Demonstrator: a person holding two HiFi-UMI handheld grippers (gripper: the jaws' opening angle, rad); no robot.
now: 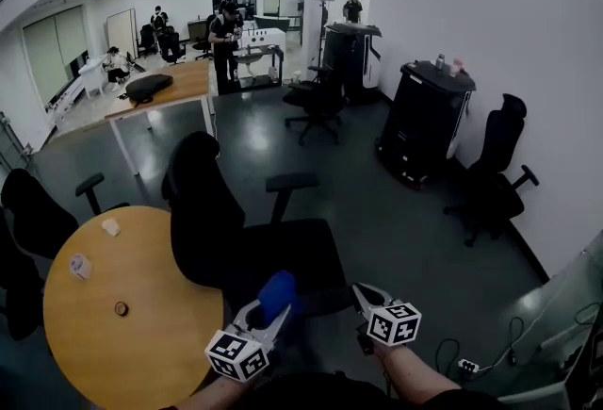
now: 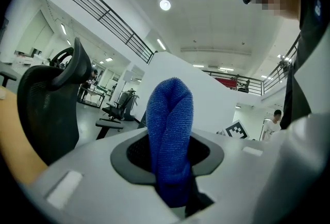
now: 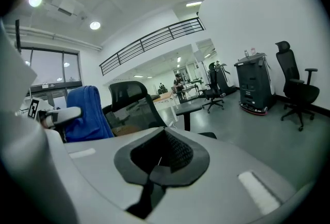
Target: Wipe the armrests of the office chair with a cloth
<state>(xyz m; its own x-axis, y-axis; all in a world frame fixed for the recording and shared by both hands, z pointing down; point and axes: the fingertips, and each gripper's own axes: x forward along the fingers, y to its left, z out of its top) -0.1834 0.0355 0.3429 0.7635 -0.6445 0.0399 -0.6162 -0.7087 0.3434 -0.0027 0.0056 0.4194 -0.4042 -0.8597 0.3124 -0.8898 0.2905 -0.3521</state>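
Left gripper [image 2: 172,187] is clamped on the blue cloth [image 2: 170,130], leaving a wad poking out for wiping. Right gripper [image 3: 154,166] is pinched closed on nothing (spare hand, I guess), and the armrest [image 1: 290,182] is untouched.

The head camera looked steeply down from above onto the office chair [image 1: 203,210] and round table [image 1: 141,333], with the left hand-held gripper [image 1: 271,306] and right hand-held gripper [image 1: 362,291] at the bottom edge. Each gripper camera sat close behind its jaws, angled upward; both shared the chair's backrest with the head view.
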